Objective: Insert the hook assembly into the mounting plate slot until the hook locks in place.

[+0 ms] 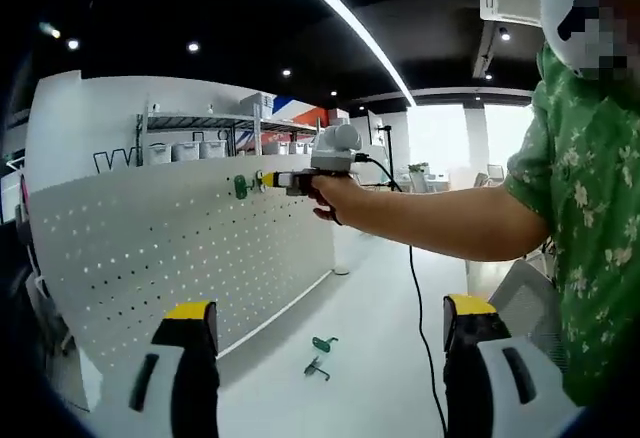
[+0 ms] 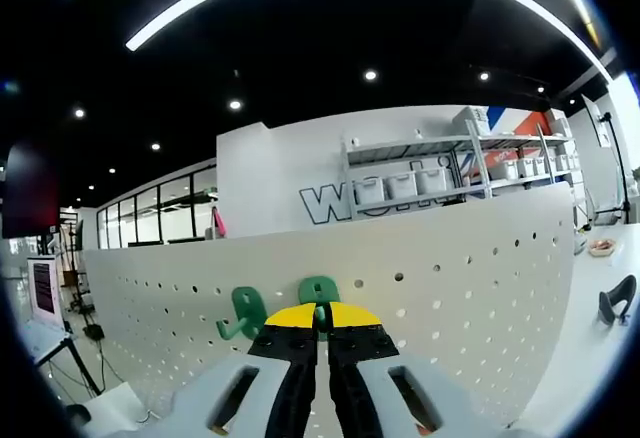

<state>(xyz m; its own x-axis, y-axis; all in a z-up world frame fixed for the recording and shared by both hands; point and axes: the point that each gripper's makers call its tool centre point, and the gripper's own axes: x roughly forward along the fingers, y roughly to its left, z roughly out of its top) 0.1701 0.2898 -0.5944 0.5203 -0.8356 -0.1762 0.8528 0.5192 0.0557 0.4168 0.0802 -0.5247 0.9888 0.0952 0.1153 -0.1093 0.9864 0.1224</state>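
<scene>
The white pegboard mounting plate (image 2: 450, 278) stands upright ahead of me. My right gripper (image 2: 318, 316) is shut on a green hook (image 2: 318, 288), which it holds against the board's holes. A second green hook (image 2: 245, 310) hangs on the board just to its left. In the left gripper view a person's hand holds the right gripper (image 1: 266, 180) at the pegboard (image 1: 150, 248). A green hook (image 1: 241, 186) shows at its tips; which of the two hooks this is I cannot tell. My left gripper (image 1: 330, 308) is open, away from the board, with nothing between its fingers.
Two loose hooks lie on the white table (image 1: 380, 298) near the board's foot, one green (image 1: 323, 342) and one dark (image 1: 316, 368). A black cable (image 1: 415, 288) trails from the right gripper. A dark hook-like piece (image 2: 617, 298) sits on the table at the right. Shelves stand behind the board.
</scene>
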